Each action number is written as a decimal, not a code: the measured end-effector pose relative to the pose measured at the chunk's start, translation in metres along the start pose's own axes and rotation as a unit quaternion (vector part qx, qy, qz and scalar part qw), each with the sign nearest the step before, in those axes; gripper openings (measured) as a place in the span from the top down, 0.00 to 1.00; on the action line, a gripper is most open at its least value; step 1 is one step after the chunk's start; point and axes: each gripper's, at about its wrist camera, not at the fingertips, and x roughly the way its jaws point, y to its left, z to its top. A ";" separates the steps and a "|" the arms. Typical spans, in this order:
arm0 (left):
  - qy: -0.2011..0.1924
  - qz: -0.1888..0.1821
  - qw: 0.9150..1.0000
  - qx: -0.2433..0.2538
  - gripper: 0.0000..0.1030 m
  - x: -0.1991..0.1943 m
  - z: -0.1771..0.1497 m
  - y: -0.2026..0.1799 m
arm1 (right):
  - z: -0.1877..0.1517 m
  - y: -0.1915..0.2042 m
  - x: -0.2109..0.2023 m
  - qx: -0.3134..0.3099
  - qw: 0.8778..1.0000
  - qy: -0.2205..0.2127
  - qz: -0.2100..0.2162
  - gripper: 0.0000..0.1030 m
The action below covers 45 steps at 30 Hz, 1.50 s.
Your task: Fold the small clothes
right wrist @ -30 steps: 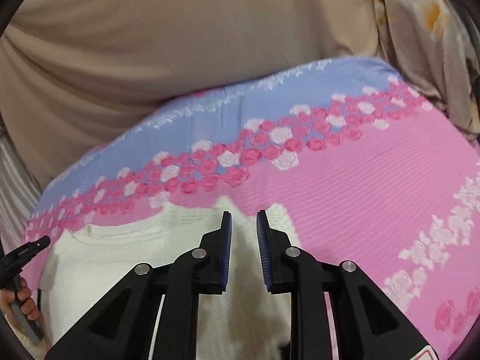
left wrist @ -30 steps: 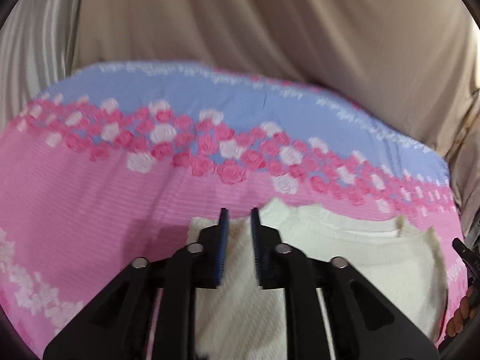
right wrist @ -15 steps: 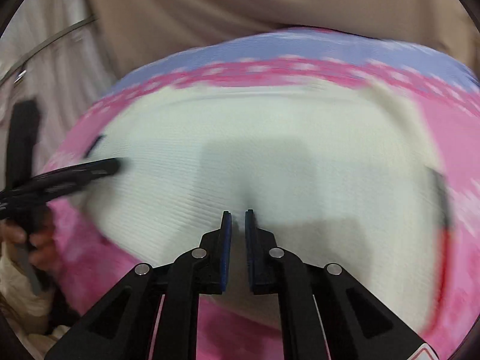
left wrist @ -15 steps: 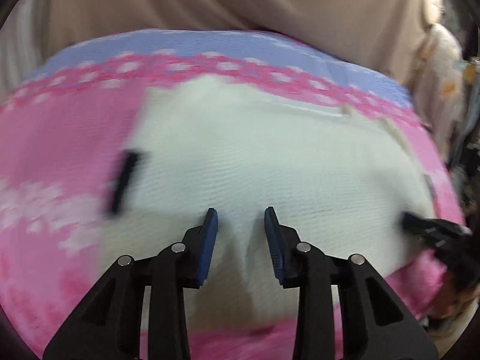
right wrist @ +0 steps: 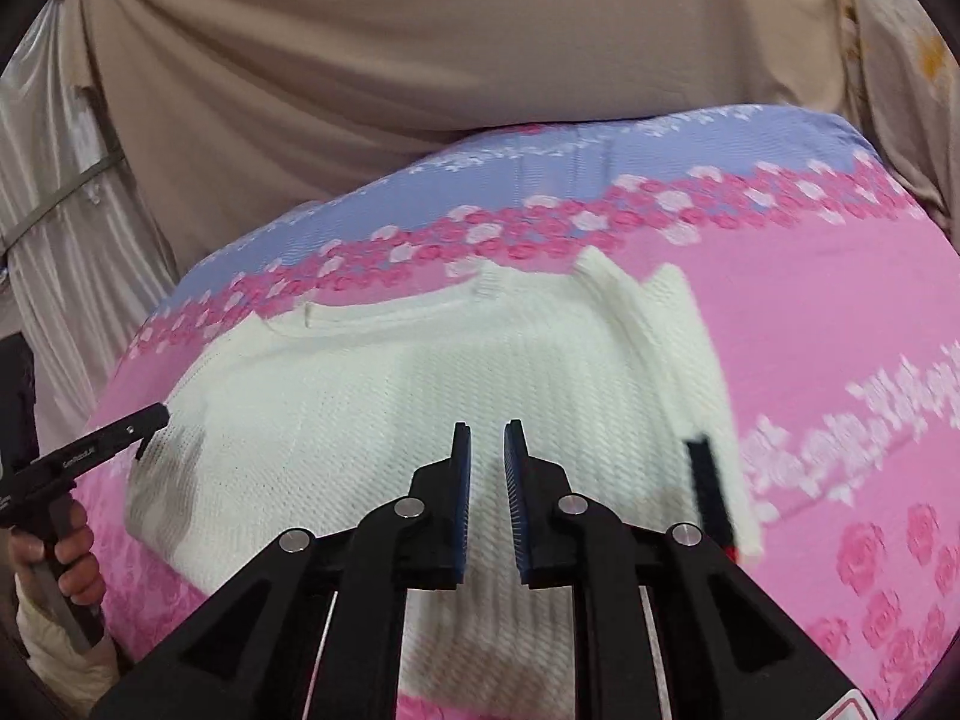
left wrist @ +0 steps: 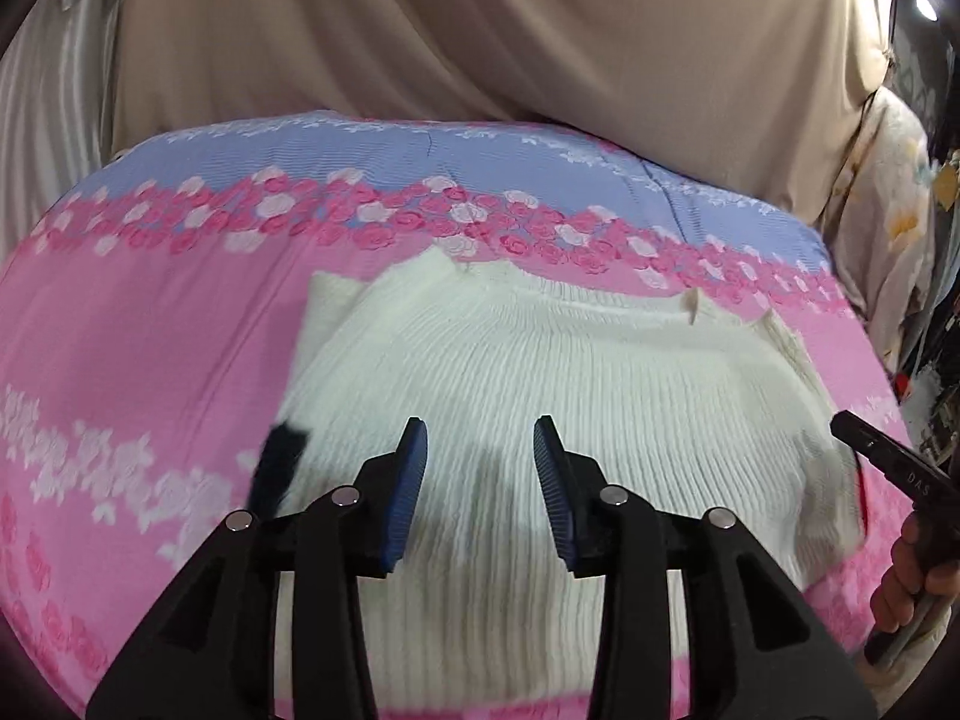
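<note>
Tan backdrop cloth (left wrist: 480, 30) hangs behind the work surface, with pale pleated fabric at its left edge. Below it, a bedsheet (left wrist: 150, 330) covers the surface: blue band at the far side, a row of pink and white roses, then pink with white floral stripes. White ribbed knit garment (left wrist: 540, 360) lies flat on the pink part of the bedsheet, centred, neckline toward the rose band; one folded edge shows along its left side in the left wrist view and along its right side in the right wrist view (right wrist: 390, 420). Left gripper (left wrist: 480, 480) is held above the garment's near half, jaws apart and just been opening, blue pads clear of the knit, nothing between them. Right gripper (right wrist: 487, 486) likewise over the near half, jaws parted by a narrow gap, just been opening, nothing pinched. A hand (right wrist: 66, 552) grips a black handle at the left edge of the right wrist view.
</note>
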 end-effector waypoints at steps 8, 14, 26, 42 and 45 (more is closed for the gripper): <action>0.029 -0.005 0.995 -0.093 0.81 0.030 0.001 0.068 | 0.006 -0.089 -0.002 0.110 0.990 0.000 -0.093 1.00; -0.015 0.017 0.997 -0.073 0.59 0.010 0.026 0.049 | 0.035 -0.049 -0.018 0.056 0.995 -0.037 -0.071 0.84; 0.030 0.072 0.995 -0.060 0.61 0.091 0.062 0.056 | 0.076 -0.087 0.080 0.105 0.991 0.037 -0.079 1.00; 0.013 0.138 0.990 -0.005 0.59 0.096 0.053 0.034 | 0.056 0.001 0.031 0.026 0.999 0.004 -0.030 0.85; 0.013 0.145 0.989 -0.002 0.58 0.095 0.052 0.032 | 0.035 0.044 0.032 -0.013 1.000 0.025 0.003 0.85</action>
